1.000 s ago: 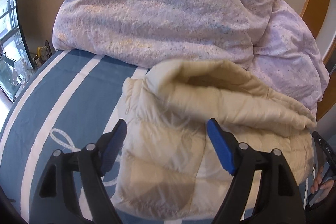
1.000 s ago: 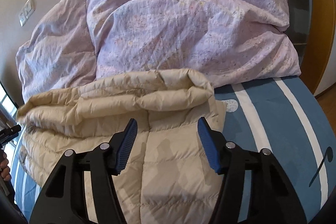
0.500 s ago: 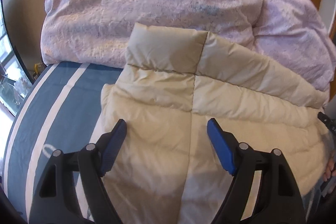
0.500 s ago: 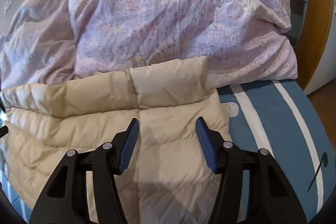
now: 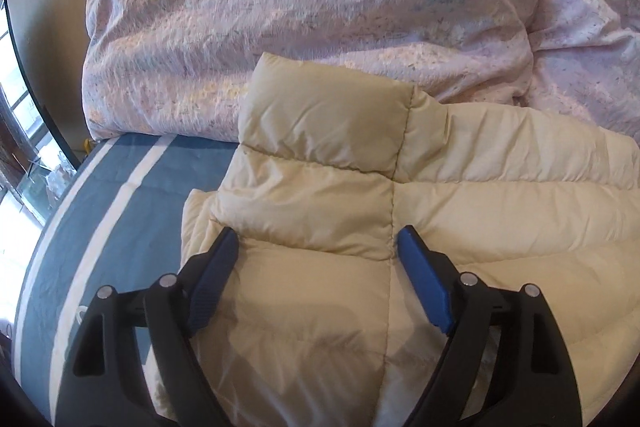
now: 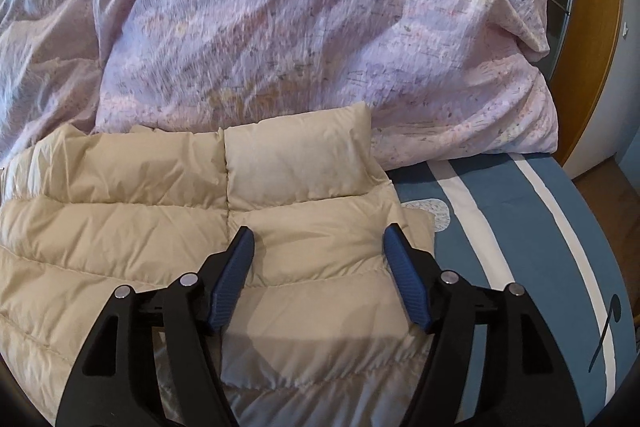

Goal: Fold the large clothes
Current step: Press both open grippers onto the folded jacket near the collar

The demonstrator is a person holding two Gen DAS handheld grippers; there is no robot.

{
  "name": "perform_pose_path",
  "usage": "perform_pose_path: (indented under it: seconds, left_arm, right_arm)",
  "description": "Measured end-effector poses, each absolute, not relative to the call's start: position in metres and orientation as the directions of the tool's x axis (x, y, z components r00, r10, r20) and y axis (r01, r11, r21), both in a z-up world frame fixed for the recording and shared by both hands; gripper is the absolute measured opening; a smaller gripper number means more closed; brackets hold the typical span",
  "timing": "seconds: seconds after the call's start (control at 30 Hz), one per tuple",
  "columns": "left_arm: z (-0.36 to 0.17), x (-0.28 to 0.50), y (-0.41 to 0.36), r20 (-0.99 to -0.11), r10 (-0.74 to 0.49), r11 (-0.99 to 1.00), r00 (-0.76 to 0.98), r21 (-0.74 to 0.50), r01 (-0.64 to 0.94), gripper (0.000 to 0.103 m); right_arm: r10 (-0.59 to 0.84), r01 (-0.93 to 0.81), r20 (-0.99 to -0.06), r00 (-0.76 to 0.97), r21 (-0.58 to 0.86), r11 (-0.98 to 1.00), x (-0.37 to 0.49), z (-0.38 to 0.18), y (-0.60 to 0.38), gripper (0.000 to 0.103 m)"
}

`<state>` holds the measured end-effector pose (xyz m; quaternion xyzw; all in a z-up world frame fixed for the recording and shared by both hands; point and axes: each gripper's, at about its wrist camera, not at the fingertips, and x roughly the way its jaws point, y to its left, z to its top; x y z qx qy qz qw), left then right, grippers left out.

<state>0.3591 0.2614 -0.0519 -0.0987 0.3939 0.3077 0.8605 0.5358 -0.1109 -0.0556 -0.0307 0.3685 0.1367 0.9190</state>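
Bed (image 5: 120,227) with blue cover and white stripes is carrying everything. Big lilac duvet (image 5: 300,7) is lying bunched at the far end, filling the upper part of both views. Cream puffer jacket (image 5: 340,187) is lying folded on the bed just in front of the duvet, its far folded edge pressing up against it. Blue cover is showing bare on both outer sides of the jacket.

Left gripper (image 5: 316,247) is hovering over the jacket's left part, fingers (image 5: 424,287) spread wide, nothing gripped; a quilted panel is sitting in the gap between them, pads not pressing on it. They have just been opening a bit further.

Right gripper (image 6: 318,241) is hovering over the jacket's right end, fingers (image 6: 232,279) spread apart, also holding nothing; jacket fabric is lying between and below them. These have just been opening too. Right pad is sitting near the jacket's right edge.

Duvet is standing directly beyond both pairs of fingers. Orange-brown wooden frame (image 6: 588,47) is showing far right in the right wrist view.
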Motion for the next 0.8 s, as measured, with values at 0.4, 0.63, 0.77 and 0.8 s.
perform_pose_path:
  seconds: [0.4, 0.63, 0.77, 0.8]
  left_arm:
    - [-0.066, 0.364, 0.271, -0.745, 0.434, 0.792, 0.507, 0.047, -0.609, 0.088]
    - [-0.071, 0.367, 0.277, -0.751, 0.426, 0.792, 0.504, 0.040, -0.609, 0.091]
    - [-0.074, 0.370, 0.278, -0.758, 0.418, 0.793, 0.501, 0.034, -0.609, 0.093]
    - [-0.075, 0.370, 0.279, -0.759, 0.416, 0.792, 0.500, 0.033, -0.609, 0.093]
  right_arm:
    - [0.214, -0.255, -0.704, 0.677, 0.049, 0.966, 0.550, -0.070, -0.112, 0.077]
    - [0.200, -0.250, -0.719, 0.666, 0.038, 0.968, 0.556, -0.076, -0.112, 0.080]
    - [0.196, -0.246, -0.732, 0.653, 0.039, 0.968, 0.559, -0.078, -0.112, 0.082]
    - [0.194, -0.245, -0.735, 0.650, 0.039, 0.969, 0.560, -0.079, -0.113, 0.083]
